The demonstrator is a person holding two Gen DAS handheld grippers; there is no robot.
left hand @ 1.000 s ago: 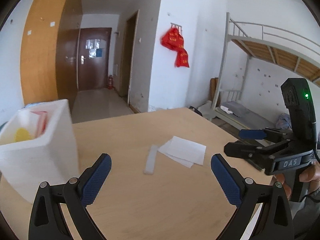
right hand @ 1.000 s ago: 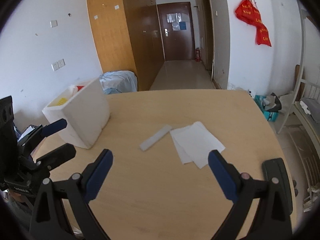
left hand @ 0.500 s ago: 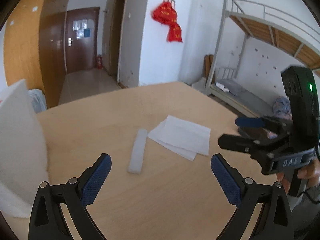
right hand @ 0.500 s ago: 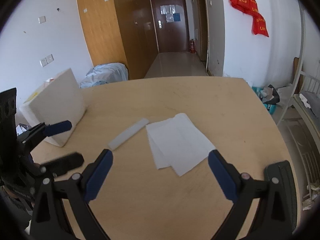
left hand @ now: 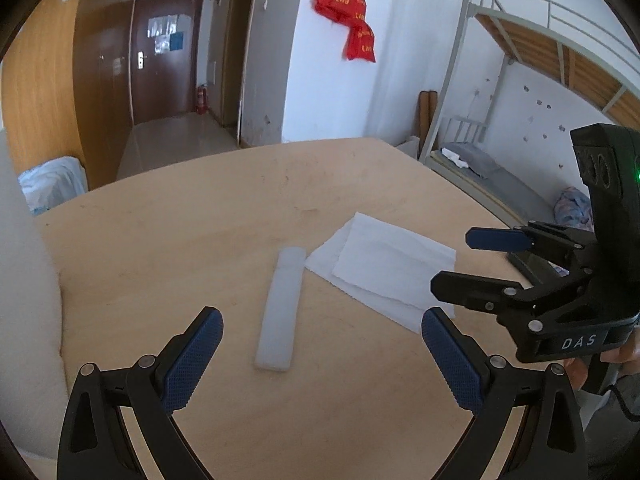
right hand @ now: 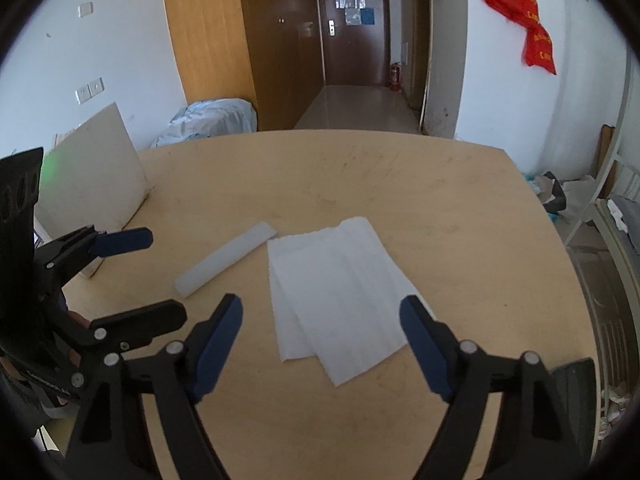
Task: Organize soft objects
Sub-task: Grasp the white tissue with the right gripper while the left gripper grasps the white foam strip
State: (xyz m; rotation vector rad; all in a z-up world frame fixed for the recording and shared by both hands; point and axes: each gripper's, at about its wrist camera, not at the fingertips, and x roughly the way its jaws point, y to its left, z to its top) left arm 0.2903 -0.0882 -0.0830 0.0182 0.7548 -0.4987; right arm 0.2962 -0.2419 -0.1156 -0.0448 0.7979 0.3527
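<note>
The approach step is judged to be in hand: both tongs, left [left hand: 322, 356] and right [right hand: 320, 344], are held released and empty, the right's jaws having just been narrowing, above the white strip [left hand: 280, 308] and folded tissue [right hand: 340, 300] lying touching on the desk [right hand: 460, 220], so a descent and closing is called for next.

A light wooden table [right hand: 460, 216] with a rounded far edge is seen, its surface faintly scuffed. Two white sheets of tissue [right hand: 340, 296] are laid flat near the middle, one overlapping the other. Just beside them, to the left, a long pale strip [right hand: 226, 259] is laid flat, apart from the sheets. At the far left a white foam box [right hand: 94, 184] is stood on the table.
</note>
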